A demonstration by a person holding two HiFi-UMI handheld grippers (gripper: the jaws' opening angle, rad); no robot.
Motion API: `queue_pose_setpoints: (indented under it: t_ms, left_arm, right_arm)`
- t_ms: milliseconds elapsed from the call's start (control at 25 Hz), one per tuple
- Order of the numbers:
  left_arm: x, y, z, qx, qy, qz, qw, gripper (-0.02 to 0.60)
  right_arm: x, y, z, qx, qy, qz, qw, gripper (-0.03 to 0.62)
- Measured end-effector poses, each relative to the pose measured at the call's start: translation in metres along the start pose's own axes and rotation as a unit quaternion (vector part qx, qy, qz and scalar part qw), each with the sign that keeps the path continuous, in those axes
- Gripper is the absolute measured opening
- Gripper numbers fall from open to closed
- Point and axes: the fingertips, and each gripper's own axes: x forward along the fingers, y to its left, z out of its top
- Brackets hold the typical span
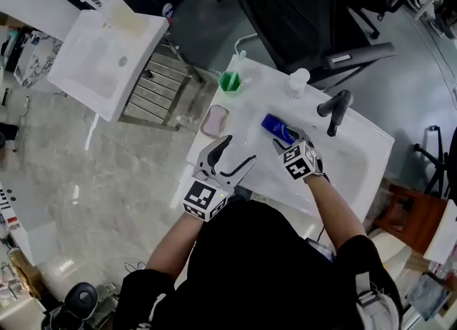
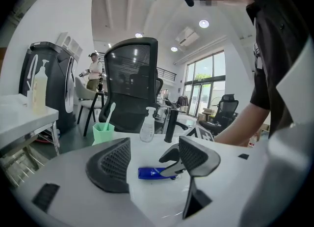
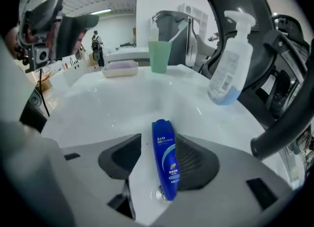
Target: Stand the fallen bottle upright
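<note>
Listing item one, the first speaker reads: blue bottle (image 3: 165,157), lying on its side in the bowl of the white sink (image 1: 357,151), one end by the drain, not yet stood up.

The second asks: "And the right gripper (image 3: 158,152)?"

"Item two. Angled down over the bottle, jaws apart and straddling it. One pad looks close against its side, the other stands clear, so no squeeze yet. Likely set so to pinch the body across its width and tip it up."

"The left gripper (image 2: 154,147)?"

"Item three. Jaws wide, nothing between them, hanging at the sink's near edge, probably to leave room. Also noted along the far rim, clear of the work: black faucet (image 1: 335,109), spray bottle (image 1: 296,82), green cup (image 1: 229,82)."
</note>
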Motion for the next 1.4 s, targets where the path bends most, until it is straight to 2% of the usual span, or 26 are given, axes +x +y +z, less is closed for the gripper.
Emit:
queue_pose_setpoints:
  t_ms: [400,720,1080,1280,1400]
  left_arm:
    - [-0.010,0.034,-0.015,-0.025,0.014,0.012,0.9995,0.322]
    - [-0.009,0.049,-0.025,-0.044,0.018,0.020,0.9986,0.322]
    - [-0.007,0.055,-0.031,-0.056,0.029,0.017,0.9979,0.321]
    - [-0.002,0.049,-0.031,-0.055,0.032,0.005,0.9979,0.319]
    - [0.000,0.048,-0.032,-0.056,0.035,0.003,0.9978,0.318]
  right_arm:
    - [0.056,-0.006,-0.020,-0.029,0.086,0.021,0.996,0.261]
    - [0.074,-0.009,-0.035,-0.075,0.134,0.014,0.988,0.282]
    - [0.077,-0.002,-0.040,-0.054,0.147,0.059,0.986,0.285]
    - [0.073,0.013,-0.049,-0.100,0.199,0.109,0.969,0.285]
    - [0.071,0.020,-0.053,-0.124,0.209,0.121,0.963,0.285]
